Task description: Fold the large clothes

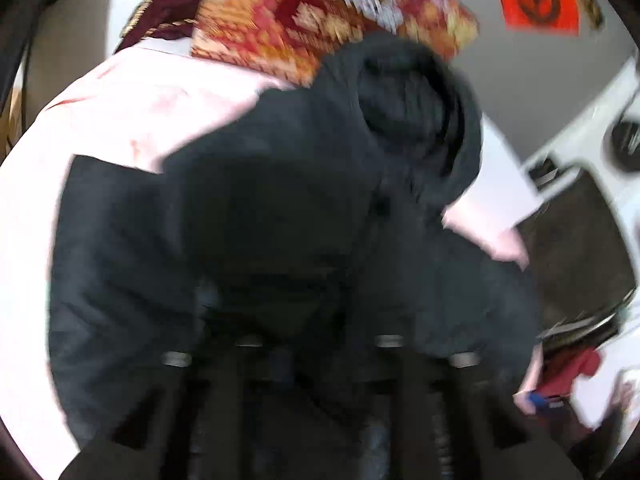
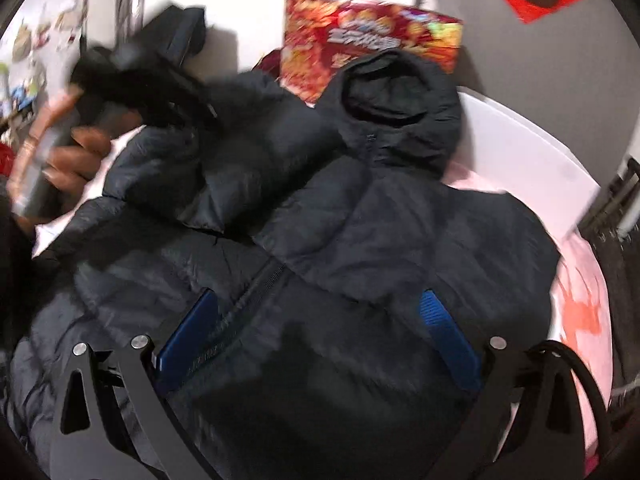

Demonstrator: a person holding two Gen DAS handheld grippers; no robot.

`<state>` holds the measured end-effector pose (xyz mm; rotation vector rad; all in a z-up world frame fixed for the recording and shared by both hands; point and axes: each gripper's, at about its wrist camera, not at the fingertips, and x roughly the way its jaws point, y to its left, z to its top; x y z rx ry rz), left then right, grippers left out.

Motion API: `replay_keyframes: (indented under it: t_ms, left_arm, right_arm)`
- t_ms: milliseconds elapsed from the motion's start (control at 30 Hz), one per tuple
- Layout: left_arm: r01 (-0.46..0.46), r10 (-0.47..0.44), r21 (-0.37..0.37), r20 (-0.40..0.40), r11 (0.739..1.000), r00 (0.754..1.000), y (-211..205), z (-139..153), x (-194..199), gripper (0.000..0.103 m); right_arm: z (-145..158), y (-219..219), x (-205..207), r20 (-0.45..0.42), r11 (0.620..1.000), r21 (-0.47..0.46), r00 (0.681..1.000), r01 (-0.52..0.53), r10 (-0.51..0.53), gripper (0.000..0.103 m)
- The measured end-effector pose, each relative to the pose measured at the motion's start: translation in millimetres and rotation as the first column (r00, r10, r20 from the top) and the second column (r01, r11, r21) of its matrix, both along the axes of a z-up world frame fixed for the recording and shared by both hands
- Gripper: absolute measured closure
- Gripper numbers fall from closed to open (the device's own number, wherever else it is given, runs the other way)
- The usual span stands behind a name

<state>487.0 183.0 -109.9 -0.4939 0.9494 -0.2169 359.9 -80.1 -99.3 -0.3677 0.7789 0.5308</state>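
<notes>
Jacket [image 2: 360,248] on pink sheet [image 2: 576,304], box [image 2: 372,40] behind hood, right tool [image 2: 316,336] released, left tool [image 1: 320,320] unclear.

Right gripper [image 2: 316,340]: black frame arms with triangular cut-outs and round silver screw heads at the joints, carrying two blue ribbed fingers [image 2: 448,340]; black cable looping off the right-hand side of the frame. Left gripper [image 1: 320,320]: the same black build, blurred and dark, four dull silver screw heads in a row, fingers hard to make out. In the right wrist view, seen from outside as a bulky black body with a handle, gripped by a hand [image 2: 76,160].
</notes>
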Motion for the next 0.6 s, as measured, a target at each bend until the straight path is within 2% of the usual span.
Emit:
replay_keyframes:
  t_ms: [33, 133, 200, 267, 300, 333, 367, 400, 433, 467, 533, 600]
  left_arm:
    - [-0.024, 0.024, -0.001, 0.024, 1.000, 0.999, 13.8, 8.3, -8.1, 0.094]
    - [-0.164, 0.153, 0.093, 0.119, 0.982, 0.981, 62.0, 37.0, -46.2, 0.094]
    - [-0.303, 0.281, 0.134, 0.156, 0.944, 0.947, 110.8, 55.5, -78.2, 0.094]
    - [-0.439, 0.415, 0.155, 0.168, 0.885, 0.894, 160.0, 67.0, -111.3, 0.094]
    - [-0.519, 0.495, 0.177, 0.166, 0.836, 0.853, 187.2, 70.6, -128.6, 0.094]
    - [-0.576, 0.552, 0.200, 0.165, 0.793, 0.817, 206.9, 72.6, -142.3, 0.094]
    - [-0.638, 0.616, 0.236, 0.168, 0.733, 0.769, 227.8, 72.5, -159.1, 0.094]
    - [-0.683, 0.665, 0.267, 0.171, 0.679, 0.727, 242.6, 71.4, -173.5, 0.094]
    - [-0.719, 0.704, 0.291, 0.174, 0.631, 0.688, 253.6, 69.4, -188.5, 0.094]
    - [-0.740, 0.726, 0.297, 0.177, 0.604, 0.664, 261.5, 67.4, -203.0, 0.094]
    - [-0.751, 0.739, 0.294, 0.175, 0.591, 0.650, 265.0, 60.7, -217.9, 0.093]
    - [-0.733, 0.717, 0.288, 0.179, 0.617, 0.674, 256.7, 55.7, -229.2, 0.093]
  right_arm:
    - [-5.0, 12.4, 7.3, -0.001, 1.000, -0.021, 1.000, -0.015, 0.015, 0.004]
    - [-23.1, 40.2, 25.1, -0.022, 0.996, -0.071, 0.999, -0.045, 0.044, 0.004]
    - [-37.7, 54.8, 38.6, -0.045, 0.994, -0.102, 0.998, -0.051, 0.047, 0.004]
    - [-48.6, 61.7, 50.1, -0.059, 0.992, -0.124, 0.998, -0.034, 0.027, 0.004]
    - [-51.8, 60.4, 55.0, -0.063, 0.992, -0.120, 0.998, -0.022, 0.015, 0.007]
    - [-52.9, 56.8, 58.8, -0.067, 0.994, -0.107, 0.998, -0.013, 0.006, 0.013]
    - [-52.8, 52.4, 62.7, -0.075, 0.996, -0.090, 0.997, -0.002, -0.004, 0.031]
    - [-51.8, 46.5, 65.6, -0.086, 0.997, -0.071, 0.996, 0.013, -0.019, 0.054]
    - [-47.5, 36.8, 68.3, -0.098, 0.999, -0.032, 0.995, 0.023, -0.026, 0.069]
    - [-42.2, 27.8, 69.6, -0.106, 0.999, 0.000, 0.994, 0.034, -0.034, 0.100]
    - [-22.3, -0.6, 68.9, -0.087, 0.993, 0.067, 0.992, 0.094, -0.088, 0.101]
    - [1.1, -35.3, 64.7, -0.036, 0.980, 0.120, 0.987, 0.158, -0.154, 0.101]
